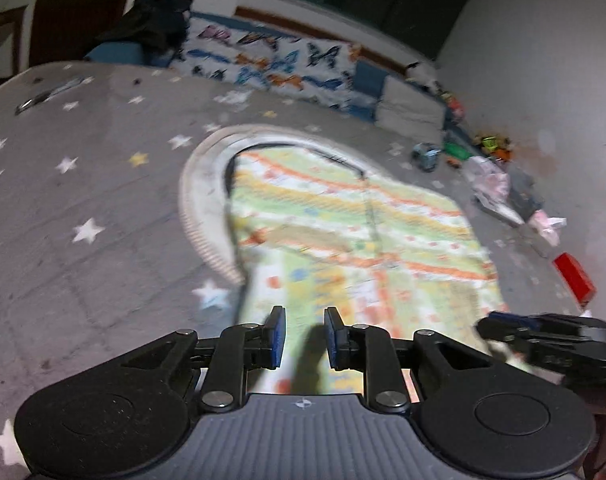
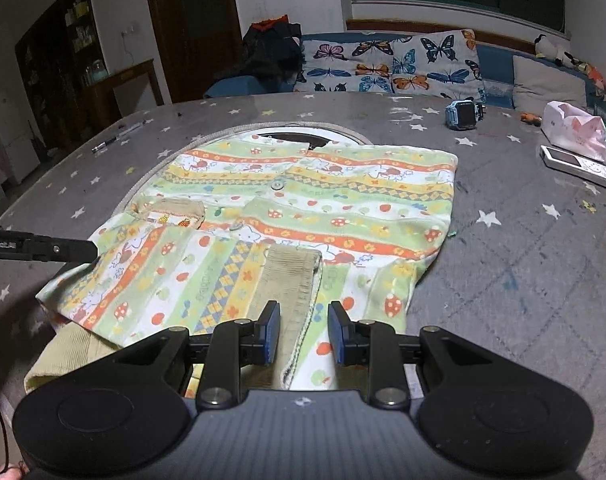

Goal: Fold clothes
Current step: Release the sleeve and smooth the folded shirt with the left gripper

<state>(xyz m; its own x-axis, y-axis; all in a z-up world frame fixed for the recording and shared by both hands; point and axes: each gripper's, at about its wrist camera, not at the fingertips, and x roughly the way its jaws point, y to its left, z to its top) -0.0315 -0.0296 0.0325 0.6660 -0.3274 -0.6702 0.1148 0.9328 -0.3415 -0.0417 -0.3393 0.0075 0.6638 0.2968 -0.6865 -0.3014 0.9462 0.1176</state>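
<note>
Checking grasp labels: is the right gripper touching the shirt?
Cannot tell. In the right wrist view the right gripper is open over the shirt, cuff between its fingers, but no contact or gap shows plainly.

From my right claw [image 2: 304, 334] the grey starred bench [image 2: 523, 280] lies bare along the right side of the patterned shirt [image 2: 303, 216], so I have open passage there. Farther back on that side stand a blue watch [image 2: 464, 113], a pink tissue pack [image 2: 577, 130] and a white remote [image 2: 583, 167], all well apart from the shirt. On the left, my other claw [image 2: 79, 249] reaches in at the shirt's near-left edge and blocks that approach. A pen [image 2: 117, 138] lies near the far-left bench edge. Under my left claw [image 1: 305, 338] the bench to the left is bare stars; a red box [image 1: 574, 280] sits at the right edge, cluttered small items beyond it.
</note>
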